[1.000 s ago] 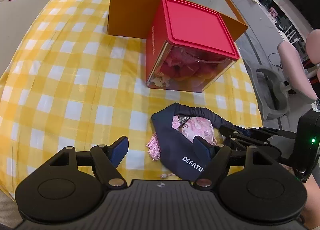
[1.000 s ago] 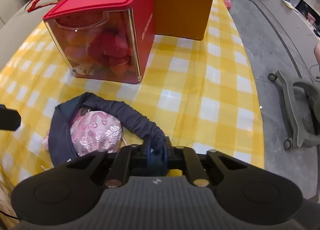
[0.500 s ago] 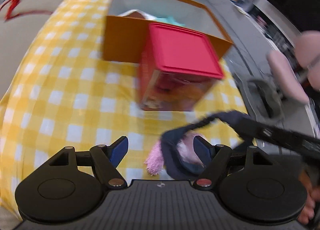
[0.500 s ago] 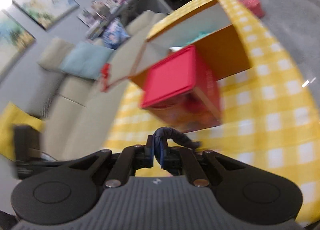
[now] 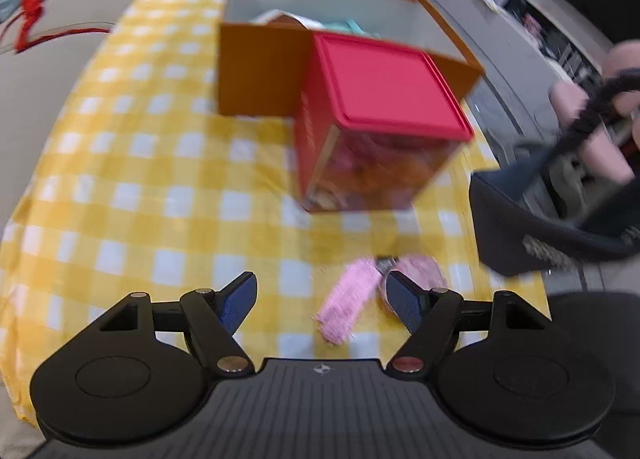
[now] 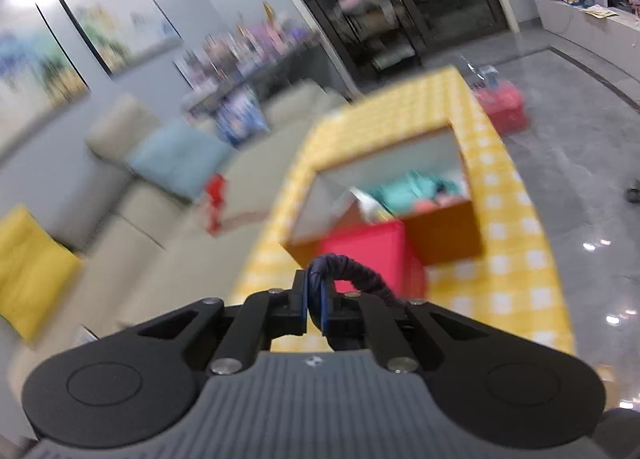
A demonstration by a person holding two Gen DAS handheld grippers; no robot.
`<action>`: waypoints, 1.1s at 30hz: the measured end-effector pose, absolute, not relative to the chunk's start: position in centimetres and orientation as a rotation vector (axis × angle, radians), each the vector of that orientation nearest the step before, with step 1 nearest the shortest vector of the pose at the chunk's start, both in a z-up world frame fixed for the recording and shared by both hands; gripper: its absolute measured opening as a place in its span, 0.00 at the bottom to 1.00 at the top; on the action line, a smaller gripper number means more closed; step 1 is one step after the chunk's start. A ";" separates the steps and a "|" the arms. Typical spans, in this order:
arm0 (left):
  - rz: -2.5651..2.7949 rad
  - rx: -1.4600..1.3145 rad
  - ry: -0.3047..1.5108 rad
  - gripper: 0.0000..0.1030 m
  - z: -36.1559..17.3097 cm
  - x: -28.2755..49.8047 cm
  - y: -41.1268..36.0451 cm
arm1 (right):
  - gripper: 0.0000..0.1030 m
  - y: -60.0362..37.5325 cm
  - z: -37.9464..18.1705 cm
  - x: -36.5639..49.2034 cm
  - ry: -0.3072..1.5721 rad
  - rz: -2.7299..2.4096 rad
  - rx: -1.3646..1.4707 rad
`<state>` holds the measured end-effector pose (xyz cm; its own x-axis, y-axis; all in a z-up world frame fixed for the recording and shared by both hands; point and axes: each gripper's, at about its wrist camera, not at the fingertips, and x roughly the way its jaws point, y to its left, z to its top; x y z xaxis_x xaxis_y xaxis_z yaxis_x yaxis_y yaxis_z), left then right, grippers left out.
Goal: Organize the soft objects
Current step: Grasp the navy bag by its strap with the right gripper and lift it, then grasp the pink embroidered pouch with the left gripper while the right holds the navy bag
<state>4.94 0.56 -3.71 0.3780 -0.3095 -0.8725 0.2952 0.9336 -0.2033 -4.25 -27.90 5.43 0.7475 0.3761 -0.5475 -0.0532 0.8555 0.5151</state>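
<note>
A dark navy headband [image 5: 536, 215] with white lettering hangs in the air at the right of the left wrist view, off the table. My right gripper [image 6: 315, 301] is shut on its ruched elastic band [image 6: 358, 273]. A pink embroidered pouch [image 5: 420, 267] with a pink tassel [image 5: 348, 309] lies on the yellow checked cloth [image 5: 132, 195]. My left gripper [image 5: 320, 305] hangs open just above it, nothing between its fingers. Behind stand a red-lidded clear box [image 5: 376, 127] of soft things and an open orange box [image 5: 260, 71].
The orange box [image 6: 444, 231] holds teal and pink items. A beige sofa [image 6: 132, 219] with blue and yellow cushions runs along the table's left. A red ribbon [image 5: 30, 15] lies on it. Grey floor and a chair lie to the right.
My right gripper has risen with the headband, lifting it off the pink pouch and up to the right. The pouch now lies uncovered. The left gripper has stayed open in place.
</note>
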 end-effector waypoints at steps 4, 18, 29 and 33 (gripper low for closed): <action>-0.430 0.046 1.149 0.84 -4.9 4.3 -1.1 | 0.03 -27.4 -2.4 -1.2 0.903 0.106 0.384; -0.593 0.168 1.159 0.84 -8.1 3.4 -7.1 | 0.04 -28.5 -10.7 1.6 1.130 -0.035 0.202; -0.597 0.298 1.143 0.83 -10.2 3.6 -11.1 | 0.28 -28.7 -11.6 1.8 1.169 -0.095 0.199; -0.620 0.230 1.171 0.83 -11.3 4.3 -10.6 | 0.36 -29.6 -11.2 1.6 1.152 -0.120 0.247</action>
